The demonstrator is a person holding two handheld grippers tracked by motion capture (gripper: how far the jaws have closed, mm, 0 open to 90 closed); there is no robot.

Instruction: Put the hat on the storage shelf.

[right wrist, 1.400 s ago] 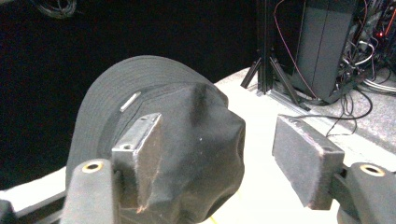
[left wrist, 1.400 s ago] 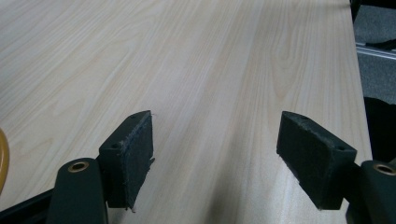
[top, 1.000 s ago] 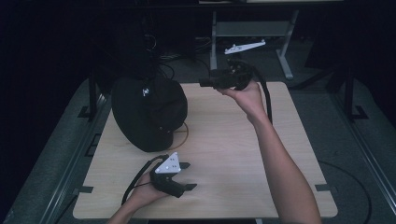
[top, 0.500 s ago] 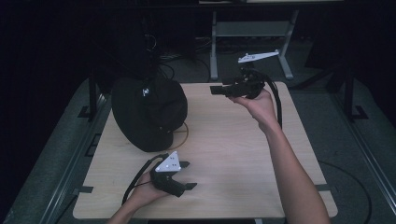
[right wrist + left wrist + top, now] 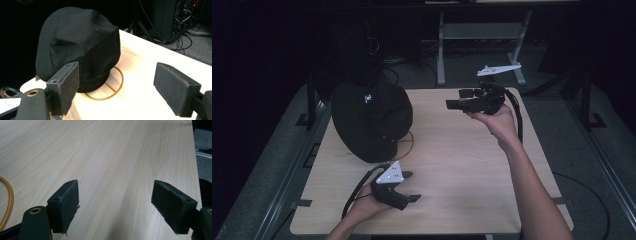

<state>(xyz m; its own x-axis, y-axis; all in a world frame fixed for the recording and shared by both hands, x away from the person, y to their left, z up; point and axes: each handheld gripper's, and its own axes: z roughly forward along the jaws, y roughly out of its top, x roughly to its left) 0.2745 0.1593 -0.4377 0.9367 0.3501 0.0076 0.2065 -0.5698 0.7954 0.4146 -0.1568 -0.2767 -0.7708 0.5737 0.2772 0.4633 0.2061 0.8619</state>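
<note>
So the black hat (image 5: 371,120) sat on a thin gold wire stand (image 5: 110,93) near the desk's (image 5: 462,165) far left corner, the ring of the stand poking out from under its brim on the side toward the middle of the desk. Nothing was touching it.

The right gripper (image 5: 457,99) was held up off the desk near the far right corner, pointed across at the hat but well apart from it. Its jaws had just been opening and stood spread wide with nothing between them; in the right gripper view the hat showed past its left pad (image 5: 65,87).

The left gripper (image 5: 411,187) was down by the near edge, a bit left of middle, jaws also just opened, spread over bare wood and gripping nothing.
</note>
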